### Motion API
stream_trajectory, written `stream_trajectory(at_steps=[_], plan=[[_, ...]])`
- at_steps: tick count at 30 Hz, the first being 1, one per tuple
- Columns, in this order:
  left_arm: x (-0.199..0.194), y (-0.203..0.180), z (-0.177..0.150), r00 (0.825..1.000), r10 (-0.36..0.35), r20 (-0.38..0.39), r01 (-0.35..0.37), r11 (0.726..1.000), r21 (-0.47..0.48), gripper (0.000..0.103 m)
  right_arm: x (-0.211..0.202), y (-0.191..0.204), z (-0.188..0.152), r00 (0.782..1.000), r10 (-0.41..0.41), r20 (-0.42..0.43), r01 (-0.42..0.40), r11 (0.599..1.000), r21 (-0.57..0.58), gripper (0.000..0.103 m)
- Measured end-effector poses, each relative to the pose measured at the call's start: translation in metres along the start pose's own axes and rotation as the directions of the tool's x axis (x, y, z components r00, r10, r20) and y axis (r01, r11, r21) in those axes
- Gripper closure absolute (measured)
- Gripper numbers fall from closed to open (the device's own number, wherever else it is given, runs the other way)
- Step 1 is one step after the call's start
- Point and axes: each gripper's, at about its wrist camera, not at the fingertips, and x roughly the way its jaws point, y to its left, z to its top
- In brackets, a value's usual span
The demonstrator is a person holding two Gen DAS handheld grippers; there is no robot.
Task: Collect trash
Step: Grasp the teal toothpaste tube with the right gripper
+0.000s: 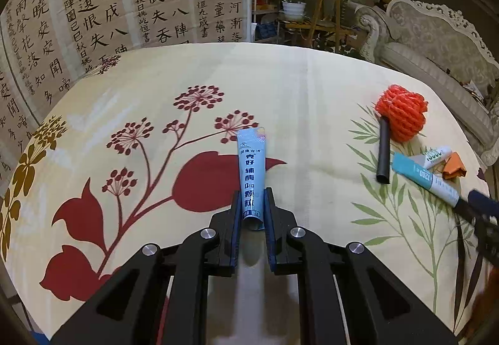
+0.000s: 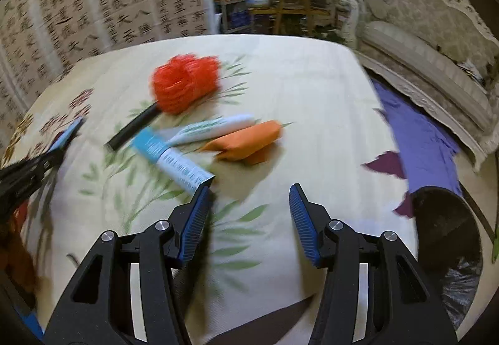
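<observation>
— Which bit of the tidy-up is this?

— Gathering, I'd say. The left claw (image 1: 253, 193) is clamped on a light blue sachet (image 1: 251, 170), held over the flowered counter (image 1: 296, 89).

— And the other one?

— The right claw (image 2: 249, 189) hangs with its jaws apart and nothing between them, angled down just short of the pile: blue-and-white wrapper (image 2: 174, 159), orange packet (image 2: 246, 142), red netting (image 2: 184, 84), black tube (image 2: 134, 128).

— Next?

— Probably nudge forward and close on that wrapper. A black-lined bin (image 2: 449, 235) waits low beside the counter, on the right.
</observation>
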Motion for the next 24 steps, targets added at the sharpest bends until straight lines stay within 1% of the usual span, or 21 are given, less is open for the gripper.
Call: stream_trajectory(at_steps=[1,2,5,8,12,14,15,16,18,20,22,24], plan=[[0.0,0.002,0.0,1.0,0.002,0.0,-0.002,1.0,-0.005,0.088,-0.001,0.007,-0.002,1.0,0.009,-0.003,-0.009,1.0,-0.02,0.046],[0.0,0.003,0.0,1.0,0.004,0.0,-0.004,1.0,-0.009,0.088,-0.003,0.012,-0.004,1.0,0.018,-0.005,-0.018,0.999,-0.037,0.046],[-0.001,0.01,0.0,1.0,0.016,0.0,-0.016,1.0,-0.018,0.088,-0.007,0.024,-0.008,1.0,0.021,-0.003,-0.021,0.997,-0.074,0.046],[-0.002,0.018,-0.002,1.0,0.026,0.001,-0.026,0.999,-0.031,0.088,-0.01,0.03,-0.009,0.999,0.048,-0.005,-0.048,0.996,-0.08,0.046],[-0.003,0.024,-0.002,1.0,0.027,0.0,-0.027,0.999,-0.037,0.088,-0.007,0.04,-0.003,0.998,0.057,0.002,-0.057,0.994,-0.09,0.047],[-0.003,0.023,-0.001,1.0,0.027,0.0,-0.027,0.999,-0.03,0.088,0.0,0.044,0.003,0.998,0.066,0.001,-0.066,0.994,-0.087,0.05],[-0.003,0.022,-0.002,1.0,0.03,0.0,-0.03,0.999,-0.02,0.088,0.003,0.046,0.006,0.998,0.066,-0.002,-0.066,0.994,-0.089,0.056],[-0.003,0.02,-0.002,0.999,0.032,0.001,-0.032,0.999,-0.008,0.088,0.007,0.049,0.009,0.998,0.064,-0.006,-0.064,0.994,-0.094,0.058],[-0.003,0.018,-0.003,1.0,0.031,0.001,-0.031,1.0,0.005,0.088,0.012,0.052,0.014,0.999,0.051,-0.004,-0.052,0.994,-0.101,0.059],[-0.004,0.018,-0.004,1.0,0.028,0.002,-0.028,1.0,0.009,0.088,0.015,0.055,0.018,0.999,0.044,-0.006,-0.044,0.994,-0.104,0.066],[-0.005,0.017,-0.006,1.0,0.022,0.002,-0.022,1.0,0.008,0.088,0.016,0.056,0.017,0.999,0.034,-0.006,-0.034,0.993,-0.11,0.076],[-0.006,0.017,-0.006,1.0,0.02,0.002,-0.02,1.0,0.01,0.088,0.014,0.058,0.014,0.999,0.035,-0.006,-0.036,0.993,-0.113,0.083]])
